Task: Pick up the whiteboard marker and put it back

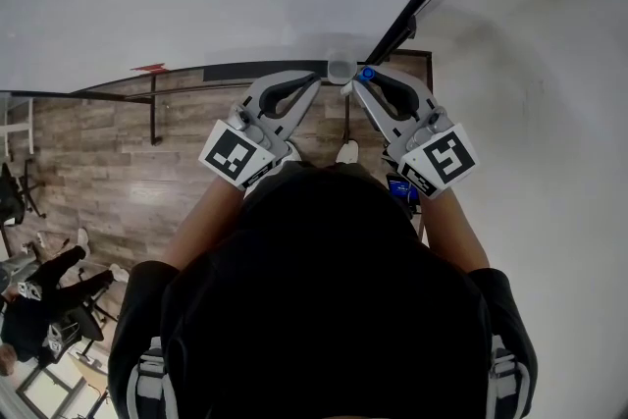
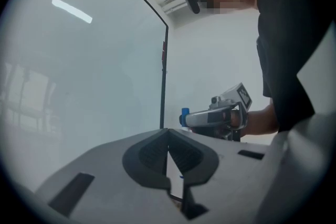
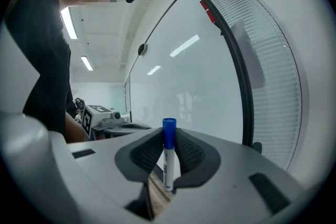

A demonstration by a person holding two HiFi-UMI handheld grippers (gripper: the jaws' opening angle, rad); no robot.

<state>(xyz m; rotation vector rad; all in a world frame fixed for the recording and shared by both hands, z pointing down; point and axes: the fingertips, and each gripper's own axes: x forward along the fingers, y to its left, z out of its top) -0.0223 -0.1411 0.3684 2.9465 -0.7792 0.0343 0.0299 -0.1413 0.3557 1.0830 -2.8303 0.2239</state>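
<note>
Right gripper (image 3: 169, 136): jaws clamped on white whiteboard marker with blue cap (image 3: 168, 157), held upright, cap uppermost.
Left gripper (image 2: 167, 134): jaws together, nothing between them.
Marker location: in right gripper, near glossy white whiteboard (image 3: 199, 76).
Done: step 1, pickup.
Remaining: step 2, putting it back; resting place not identifiable.

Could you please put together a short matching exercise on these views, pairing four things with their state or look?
1. whiteboard marker
2. left gripper
3. right gripper
4. floor

A. wooden planks
B. jaws together, nothing between them
C. upright, blue cap on top
D. shut on the whiteboard marker

Pairs: 1-C, 2-B, 3-D, 4-A
</note>
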